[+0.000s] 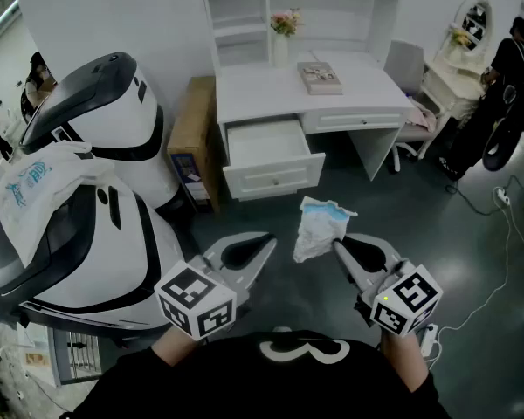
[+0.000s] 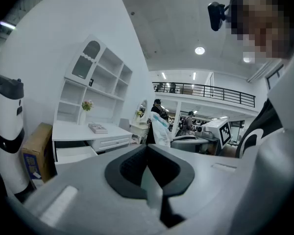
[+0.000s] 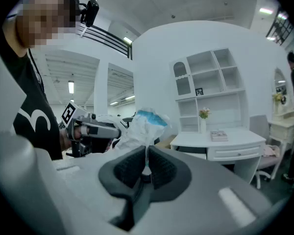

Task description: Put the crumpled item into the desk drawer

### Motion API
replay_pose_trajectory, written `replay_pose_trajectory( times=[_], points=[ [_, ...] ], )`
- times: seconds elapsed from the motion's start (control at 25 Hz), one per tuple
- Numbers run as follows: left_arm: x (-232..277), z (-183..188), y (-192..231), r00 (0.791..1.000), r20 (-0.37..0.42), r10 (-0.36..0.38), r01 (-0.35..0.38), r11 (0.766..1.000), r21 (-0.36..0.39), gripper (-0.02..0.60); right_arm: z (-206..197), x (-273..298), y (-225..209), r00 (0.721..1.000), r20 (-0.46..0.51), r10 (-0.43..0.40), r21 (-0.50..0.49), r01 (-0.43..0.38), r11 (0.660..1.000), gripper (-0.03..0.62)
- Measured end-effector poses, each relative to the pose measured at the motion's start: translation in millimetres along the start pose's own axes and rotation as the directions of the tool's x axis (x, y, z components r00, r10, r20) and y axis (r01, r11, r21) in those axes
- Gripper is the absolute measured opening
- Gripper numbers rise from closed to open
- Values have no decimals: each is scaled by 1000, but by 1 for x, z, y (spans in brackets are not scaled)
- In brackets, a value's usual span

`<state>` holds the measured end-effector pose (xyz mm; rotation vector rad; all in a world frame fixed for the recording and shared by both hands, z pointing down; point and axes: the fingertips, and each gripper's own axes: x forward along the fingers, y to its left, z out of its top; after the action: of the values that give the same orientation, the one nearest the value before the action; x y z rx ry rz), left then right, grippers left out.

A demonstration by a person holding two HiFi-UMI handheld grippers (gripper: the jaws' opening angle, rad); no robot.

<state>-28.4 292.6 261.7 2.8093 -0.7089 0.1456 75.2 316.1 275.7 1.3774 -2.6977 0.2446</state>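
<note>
The crumpled item, a white wad with a blue patch, hangs in the air in front of me. My right gripper is shut on its lower edge. In the right gripper view the wad rises just past the closed jaws of that gripper. My left gripper is level beside it on the left, shut with nothing in it. The white desk stands ahead, and its left drawer is pulled out, its inside bare. From the left gripper view the wad shows to the right of the desk.
Two large white and black machines fill the left side. A cardboard box leans by the desk. A book and a flower vase sit on the desktop. A chair, a person and floor cables are at right.
</note>
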Motion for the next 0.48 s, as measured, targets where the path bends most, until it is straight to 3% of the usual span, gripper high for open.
replay_pose_trajectory(
  times=[0.48],
  points=[
    [23, 12, -14, 1000, 25, 7, -7, 1000, 22, 9, 9, -14, -21, 1000, 5, 17, -29, -17, 999, 23]
  ],
)
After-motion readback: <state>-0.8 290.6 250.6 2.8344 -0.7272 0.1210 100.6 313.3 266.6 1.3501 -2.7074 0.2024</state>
